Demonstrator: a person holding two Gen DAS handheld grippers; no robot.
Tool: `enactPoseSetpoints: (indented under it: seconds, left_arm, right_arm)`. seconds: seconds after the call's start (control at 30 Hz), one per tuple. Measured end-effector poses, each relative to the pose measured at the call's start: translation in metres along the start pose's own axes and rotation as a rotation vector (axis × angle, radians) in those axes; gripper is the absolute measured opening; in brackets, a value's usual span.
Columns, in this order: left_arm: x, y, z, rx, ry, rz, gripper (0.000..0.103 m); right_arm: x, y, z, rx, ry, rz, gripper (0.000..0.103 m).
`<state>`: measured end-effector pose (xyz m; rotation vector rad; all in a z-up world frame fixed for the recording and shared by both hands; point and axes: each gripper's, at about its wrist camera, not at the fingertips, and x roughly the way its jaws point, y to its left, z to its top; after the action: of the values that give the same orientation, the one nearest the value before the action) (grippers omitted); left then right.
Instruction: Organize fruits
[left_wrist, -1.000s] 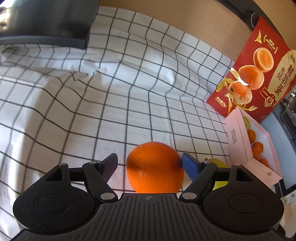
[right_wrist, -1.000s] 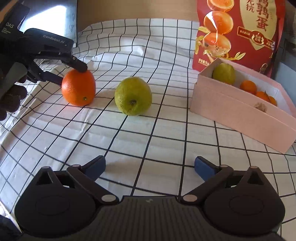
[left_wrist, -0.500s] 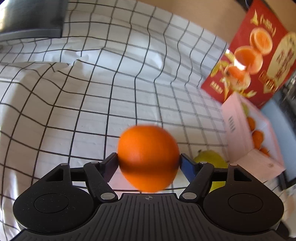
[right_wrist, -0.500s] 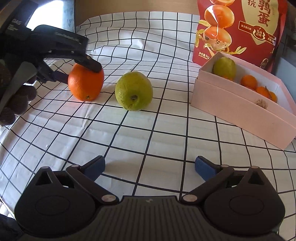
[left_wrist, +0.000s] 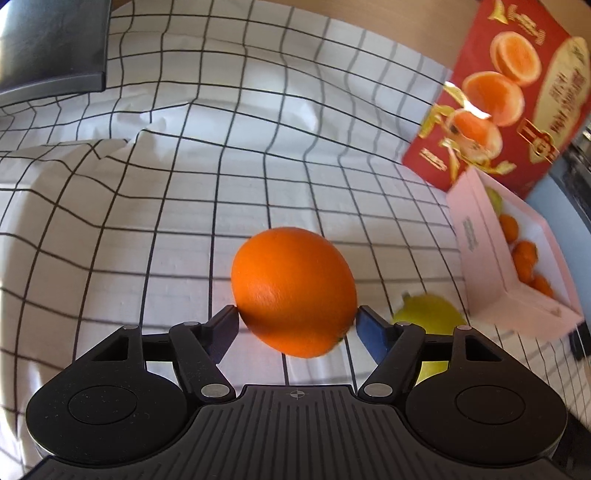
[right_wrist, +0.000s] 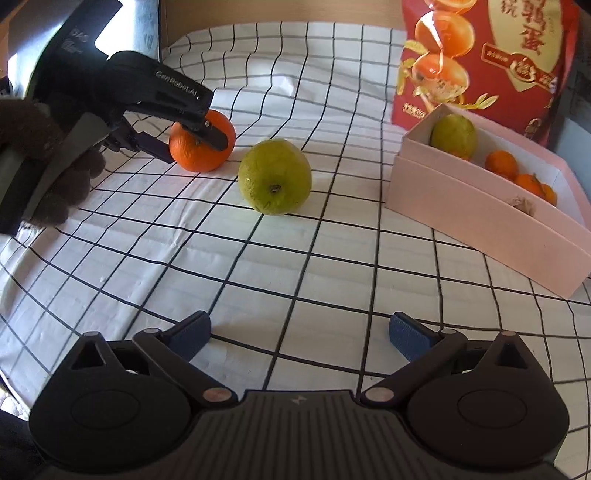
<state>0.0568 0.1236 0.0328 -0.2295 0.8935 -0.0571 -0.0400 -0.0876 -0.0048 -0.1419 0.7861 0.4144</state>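
Gleaming smooth and bright, the oval orange (left_wrist: 293, 291) looks unblemished.

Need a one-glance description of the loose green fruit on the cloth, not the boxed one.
Start at the pink box on the checked cloth. Left of it, out on the cloth, sits the green fruit. The orange beyond it is clamped in the left hand-held gripper; this one lies free.

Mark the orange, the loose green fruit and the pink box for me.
orange (left_wrist: 293, 291): left wrist view, middle of its lit skin.
green fruit (right_wrist: 274, 176): right wrist view, centre of its front face.
pink box (right_wrist: 476, 218): right wrist view, on its long near wall.
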Motion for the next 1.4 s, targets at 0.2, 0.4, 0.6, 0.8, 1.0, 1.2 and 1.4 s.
enactPoseSetpoints:
  seconds: [0.2,0.4,0.6,0.8,1.0,1.2,1.4]
  left_arm:
    - [-0.033,-0.002,-0.022,0.032,-0.018,-0.001,0.073]
    - [-0.068,0.003,-0.037,0.016,-0.051,0.07,0.073]
    - [-0.092,0.012,-0.054,-0.033,-0.068,0.106,0.072]
    - [-0.098,0.017,-0.064,-0.075,-0.071,0.096,0.072]
    - [-0.09,0.01,-0.064,-0.056,-0.054,0.069,0.072]
    - [-0.077,-0.003,-0.051,0.001,-0.037,0.03,0.072]
    - [-0.07,0.0,-0.016,-0.012,-0.104,0.02,0.072]
  right_arm:
    - [-0.001,0.0,0.036,-0.009,-0.096,-0.022,0.096]
    - [0.016,0.016,0.077,-0.106,-0.121,0.002,0.096]
    - [0.053,0.032,0.097,-0.13,-0.039,0.044,0.095]
    - [0.077,0.028,0.101,-0.096,0.043,0.051,0.085]
    - [0.064,0.017,0.097,-0.084,0.083,0.074,0.058]
    - [0.039,-0.001,0.069,-0.026,0.09,0.059,0.058]
    - [0.013,-0.024,0.044,0.043,0.064,-0.053,0.058]
